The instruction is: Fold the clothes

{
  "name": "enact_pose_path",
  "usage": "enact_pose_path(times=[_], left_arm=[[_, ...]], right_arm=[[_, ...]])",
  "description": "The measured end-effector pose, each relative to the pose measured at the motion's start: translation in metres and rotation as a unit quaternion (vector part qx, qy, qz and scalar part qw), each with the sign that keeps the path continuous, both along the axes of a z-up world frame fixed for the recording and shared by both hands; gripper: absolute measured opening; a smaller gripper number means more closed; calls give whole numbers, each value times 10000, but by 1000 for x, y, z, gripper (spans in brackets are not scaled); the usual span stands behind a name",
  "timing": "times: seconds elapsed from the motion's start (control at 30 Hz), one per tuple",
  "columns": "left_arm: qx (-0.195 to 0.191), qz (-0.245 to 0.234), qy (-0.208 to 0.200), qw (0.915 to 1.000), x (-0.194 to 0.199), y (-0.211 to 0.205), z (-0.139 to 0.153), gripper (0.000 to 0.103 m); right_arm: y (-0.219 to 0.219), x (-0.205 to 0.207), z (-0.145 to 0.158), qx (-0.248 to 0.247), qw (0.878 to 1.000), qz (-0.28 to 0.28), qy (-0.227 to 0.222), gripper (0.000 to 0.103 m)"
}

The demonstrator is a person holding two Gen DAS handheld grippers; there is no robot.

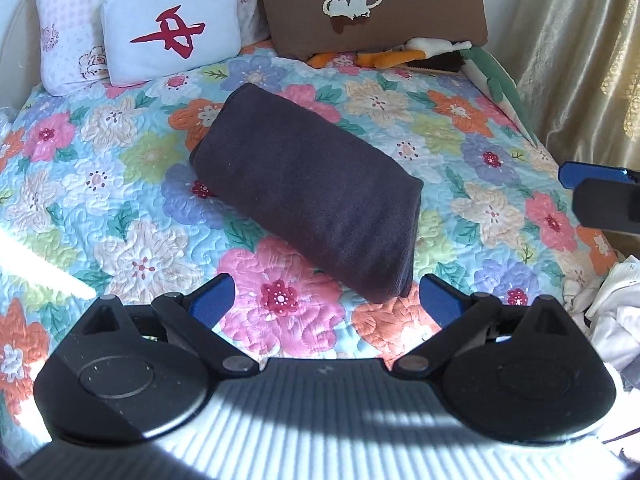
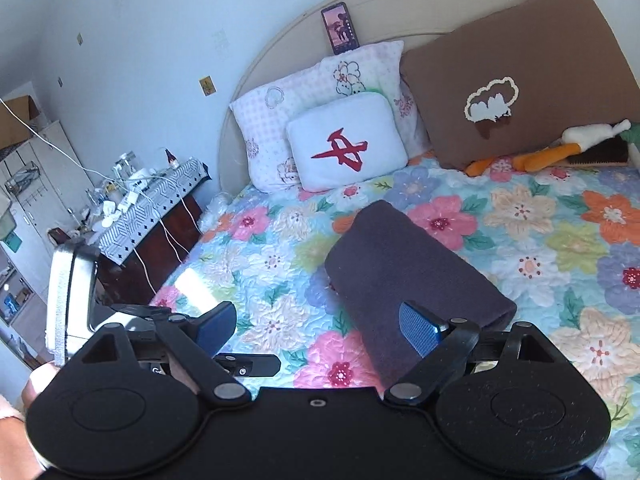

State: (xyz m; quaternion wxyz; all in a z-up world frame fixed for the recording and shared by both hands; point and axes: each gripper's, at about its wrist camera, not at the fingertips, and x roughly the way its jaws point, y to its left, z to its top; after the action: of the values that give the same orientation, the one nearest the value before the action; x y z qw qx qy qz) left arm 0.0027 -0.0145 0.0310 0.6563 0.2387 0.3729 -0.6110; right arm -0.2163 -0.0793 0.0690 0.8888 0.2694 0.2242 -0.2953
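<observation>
Nearest the lens in the left wrist view, the left gripper (image 1: 326, 298) has its blue-padded fingers spread wide with nothing between them, floating just above the flowered quilted bedspread (image 1: 132, 184). Just beyond its right-hand pad, low and right of centre in the frame, is the near end of the dark purple folded towel-like cloth (image 1: 308, 196), a thick oblong bundle that runs diagonally from that lower-right end up towards the upper left of centre. So its long axis slants away from this gripper rather than lying square across it. From the right wrist view, the right gripper (image 2: 316, 330) is likewise released and empty; its right-hand blue pad overlaps the near end of the same dark cloth (image 2: 404, 276) in the picture, though I cannot tell whether it touches or only hovers over it. Here the bundle runs from the lower centre up and to the left, towards the white cushion with a red mark (image 2: 346, 140) at the headboard. Both grippers stand at the bundle's near short end, and the right one looks to me the closer. The cloth already looks neatly folded, so I judge this piece done, and the crumpled white garments (image 1: 612, 312) at the right edge of the left view are the likely next job.
</observation>
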Motion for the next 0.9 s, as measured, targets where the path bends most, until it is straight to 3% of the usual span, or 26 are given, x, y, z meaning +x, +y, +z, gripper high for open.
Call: enact_pose_path(times=[0.17,0.33,0.9], left_arm=[[-21,-60,-380,9993,-15,-3,-14,100],[296,-87,-508,9982,-21,-8,-32,100],[501,-30,-607,9969,-23,-12,-41,103]], right_arm=[[-1,15,-24,-341,9973,-378,533,92],[-11,20,-50,23,9959,-662,615,92],[-6,28,-58,-40,9963,-568,652,92]])
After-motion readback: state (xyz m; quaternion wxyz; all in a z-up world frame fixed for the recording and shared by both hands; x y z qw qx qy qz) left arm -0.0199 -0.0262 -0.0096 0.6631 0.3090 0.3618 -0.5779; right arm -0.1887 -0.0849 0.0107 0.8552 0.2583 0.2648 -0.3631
